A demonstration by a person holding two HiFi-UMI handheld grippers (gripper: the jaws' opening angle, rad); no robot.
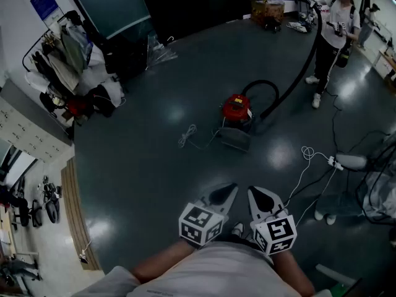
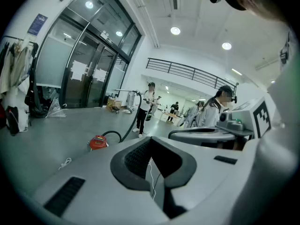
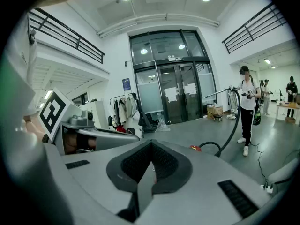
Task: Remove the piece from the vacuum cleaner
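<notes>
While the left gripper [image 1: 224, 192] and right gripper [image 1: 260, 193] are hovering side by side well short of the vacuum cleaner [image 1: 237, 108], each is showing its jaws clenched together on nothing. Judging from this, removal is not yet starting, since no piece is being touched. A grey flat part [image 1: 234, 140] is lying against the near side of the vacuum cleaner, with a white cord [image 1: 187, 135] trailing to its left. Beyond the vacuum cleaner, its black hose [image 1: 297, 79] is arching up to a standing person [image 1: 334, 23], who is holding the far end. Which piece is to come off cannot be told; approach, grip and pull are all remaining.
</notes>
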